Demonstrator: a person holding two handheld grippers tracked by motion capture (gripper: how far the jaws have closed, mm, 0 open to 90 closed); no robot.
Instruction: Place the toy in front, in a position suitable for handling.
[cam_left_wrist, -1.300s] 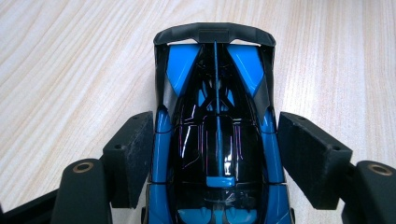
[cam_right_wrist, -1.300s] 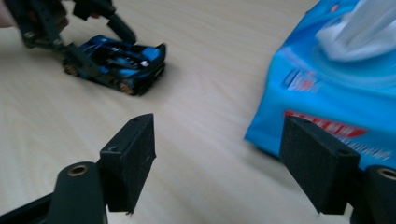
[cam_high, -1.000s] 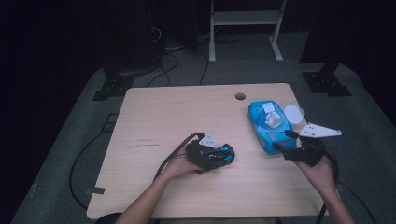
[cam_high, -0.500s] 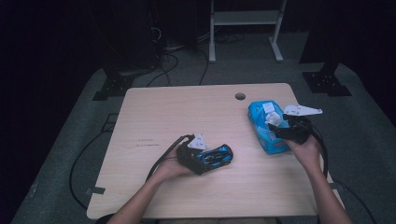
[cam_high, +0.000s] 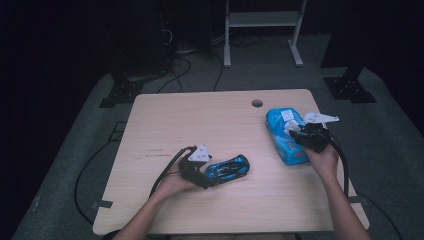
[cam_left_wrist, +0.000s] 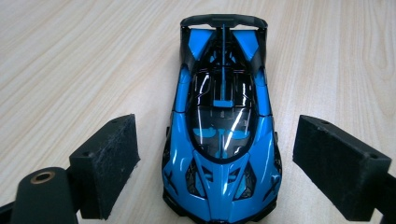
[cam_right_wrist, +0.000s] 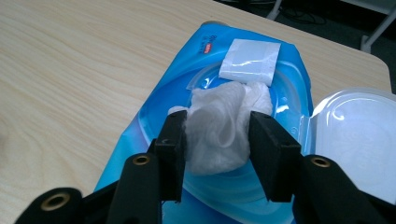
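Right gripper (cam_right_wrist: 215, 154), just been closing, pinching the white wipe (cam_right_wrist: 219, 130) atop the blue wipes pack (cam_high: 283, 136), flip lid (cam_right_wrist: 355, 135) open just beside. Left gripper (cam_left_wrist: 215, 168) spread wide, just been opening, astride the untouched blue toy car (cam_left_wrist: 223, 121) on the counter (cam_high: 200, 120). Nothing between either gripper and its item.

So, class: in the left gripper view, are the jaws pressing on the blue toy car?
No: the blue toy car sits between the left gripper's jaws, with bare table showing on both sides.
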